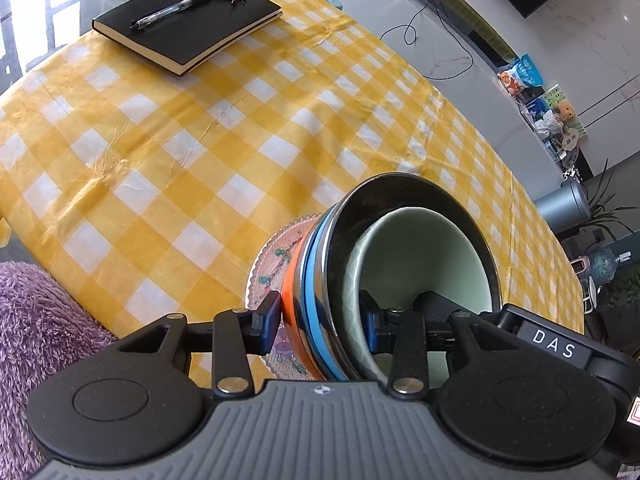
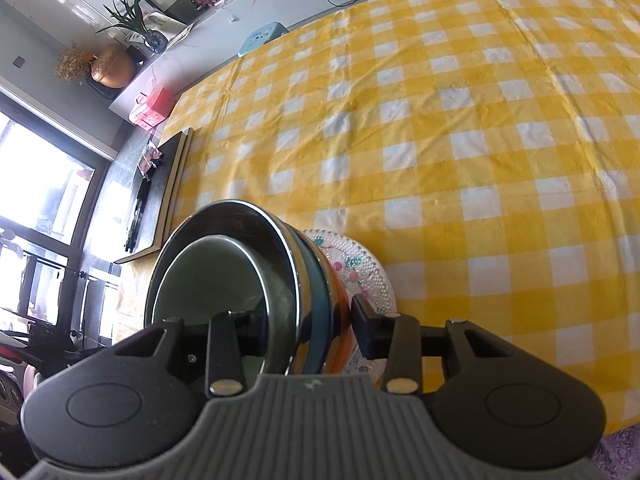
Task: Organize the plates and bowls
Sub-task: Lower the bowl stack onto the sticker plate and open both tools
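so the desk (image 1: 168, 152) is covered in a yellow and white checked cloth, and most of it is bare, loads of open cloth ahead of both grippers and off toward the far edge. only other stuff on it is a black notebook (image 1: 188, 28) near the far left edge with a pen (image 1: 172, 10) lying across its cover, well apart from the dishes.

the stack of bowls (image 1: 400, 264) sits near the front edge, nested: a steel bowl (image 1: 416, 200) outermost, a pale green bowl (image 1: 424, 256) inside it, and blue (image 1: 316, 280) and orange (image 1: 294, 292) rims banded under the steel one. the whole stack looks tipped in both views, mouth opening toward the camera, but that might just be the fisheye, can't say for sure. under it there's a patterned plate (image 1: 272, 264) with a beaded rim, poking out on the side away from the mouth.

left gripper (image 1: 320, 320) has its fingers (image 1: 270, 316) pinching the wall of the stack, one outside on the orange band, the other inside the green bowl. right gripper (image 2: 304, 320) does the same from the opposite side, inner finger down in the bowl, outer finger (image 2: 366, 320) against the orange band just over the plate.
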The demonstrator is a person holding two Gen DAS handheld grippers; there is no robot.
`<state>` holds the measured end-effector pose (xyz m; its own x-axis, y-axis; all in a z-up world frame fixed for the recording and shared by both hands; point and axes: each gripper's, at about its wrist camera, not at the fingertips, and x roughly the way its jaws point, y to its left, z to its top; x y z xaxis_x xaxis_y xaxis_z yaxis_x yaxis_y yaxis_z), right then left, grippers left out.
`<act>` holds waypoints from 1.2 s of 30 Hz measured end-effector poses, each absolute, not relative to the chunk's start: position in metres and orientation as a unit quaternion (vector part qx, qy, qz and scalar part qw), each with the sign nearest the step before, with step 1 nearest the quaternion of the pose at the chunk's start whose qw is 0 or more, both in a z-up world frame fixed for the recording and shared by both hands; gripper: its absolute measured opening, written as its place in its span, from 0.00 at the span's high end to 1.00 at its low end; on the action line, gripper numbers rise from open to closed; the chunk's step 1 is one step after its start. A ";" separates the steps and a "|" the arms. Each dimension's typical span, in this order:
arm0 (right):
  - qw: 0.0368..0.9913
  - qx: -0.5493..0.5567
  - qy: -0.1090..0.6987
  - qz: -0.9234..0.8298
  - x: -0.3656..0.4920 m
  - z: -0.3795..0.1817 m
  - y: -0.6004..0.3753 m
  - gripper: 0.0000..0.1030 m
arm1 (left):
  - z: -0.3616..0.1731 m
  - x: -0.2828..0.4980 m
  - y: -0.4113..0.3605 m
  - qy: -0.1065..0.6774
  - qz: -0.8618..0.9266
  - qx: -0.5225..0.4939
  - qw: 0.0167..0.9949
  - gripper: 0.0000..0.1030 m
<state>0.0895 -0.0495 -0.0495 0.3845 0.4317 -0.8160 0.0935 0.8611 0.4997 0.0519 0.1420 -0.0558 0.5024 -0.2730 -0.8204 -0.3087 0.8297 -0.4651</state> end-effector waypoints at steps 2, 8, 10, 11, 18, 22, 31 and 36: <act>0.796 0.242 0.544 0.106 0.091 -0.050 -0.050 0.61 | -0.056 0.053 0.142 0.500 0.011 -0.291 0.816 0.56; 0.796 0.242 0.542 0.117 0.092 -0.048 -0.048 0.50 | -0.055 0.055 0.140 0.498 0.016 -0.292 0.816 0.54; 0.798 0.242 0.539 0.121 0.092 -0.048 -0.047 0.49 | -0.054 0.056 0.139 0.499 0.018 -0.286 0.818 0.53; 0.799 0.241 0.537 0.122 0.092 -0.048 -0.048 0.48 | -0.054 0.056 0.138 0.497 0.017 -0.284 0.820 0.51; 0.826 0.225 0.502 0.123 0.088 -0.034 -0.053 0.32 | -0.039 0.053 0.135 0.460 0.011 -0.261 0.849 0.25; 0.835 0.221 0.488 0.128 0.083 -0.028 -0.058 0.28 | -0.025 0.048 0.129 0.435 0.006 -0.218 0.874 0.23; 0.876 0.171 0.433 0.129 0.054 -0.002 -0.067 0.21 | 0.002 0.015 0.129 0.357 0.008 -0.170 0.918 0.23; 0.897 0.127 0.406 0.119 0.029 0.009 -0.072 0.20 | 0.016 -0.014 0.121 0.313 0.000 -0.109 0.944 0.23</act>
